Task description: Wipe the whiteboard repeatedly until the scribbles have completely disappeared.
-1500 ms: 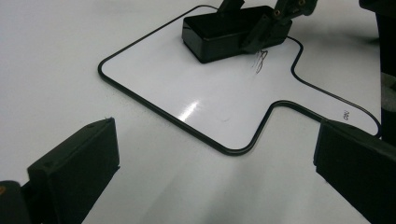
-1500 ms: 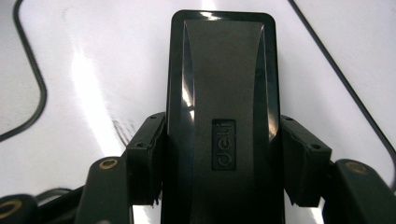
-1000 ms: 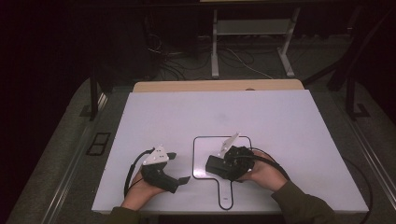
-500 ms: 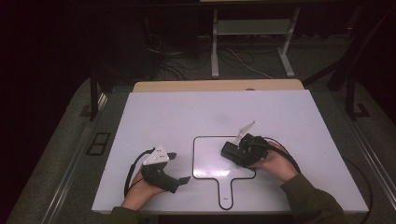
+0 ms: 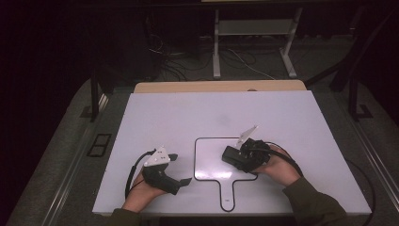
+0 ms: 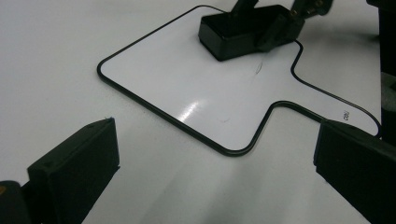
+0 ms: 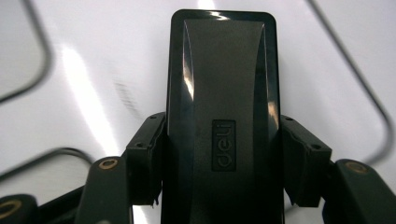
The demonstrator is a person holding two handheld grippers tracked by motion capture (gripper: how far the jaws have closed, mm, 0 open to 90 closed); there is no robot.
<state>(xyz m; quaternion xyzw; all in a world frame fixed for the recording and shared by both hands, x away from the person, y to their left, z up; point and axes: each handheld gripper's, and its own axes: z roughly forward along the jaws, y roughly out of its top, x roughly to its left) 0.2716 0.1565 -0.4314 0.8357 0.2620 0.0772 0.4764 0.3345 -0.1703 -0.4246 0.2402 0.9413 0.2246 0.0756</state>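
Observation:
A small white board [image 5: 210,155] with a black rim and a short handle lies flat on the white table [image 5: 188,117]. My right gripper [image 5: 236,159] is shut on a black block eraser [image 5: 231,156], which rests on the board's right half. In the right gripper view both pads press the eraser's [image 7: 222,93] long sides, with the gripper [image 7: 219,158] over the glossy board. My left gripper [image 5: 181,169] lies on the table left of the board, open and holding nothing. The left gripper [image 6: 212,158] view looks across the board [image 6: 187,84] to the eraser [image 6: 243,30].
A faint dark smudge [image 6: 258,68] marks the board near the eraser. A beige strip [image 5: 216,86] runs along the table's far edge. Beyond it the dark floor holds cables [image 5: 179,61] and a metal stand [image 5: 254,42]. The table's rear half is bare.
The right gripper has slid the eraser to the right across the board and slightly away from me. The left gripper has stayed where it was.

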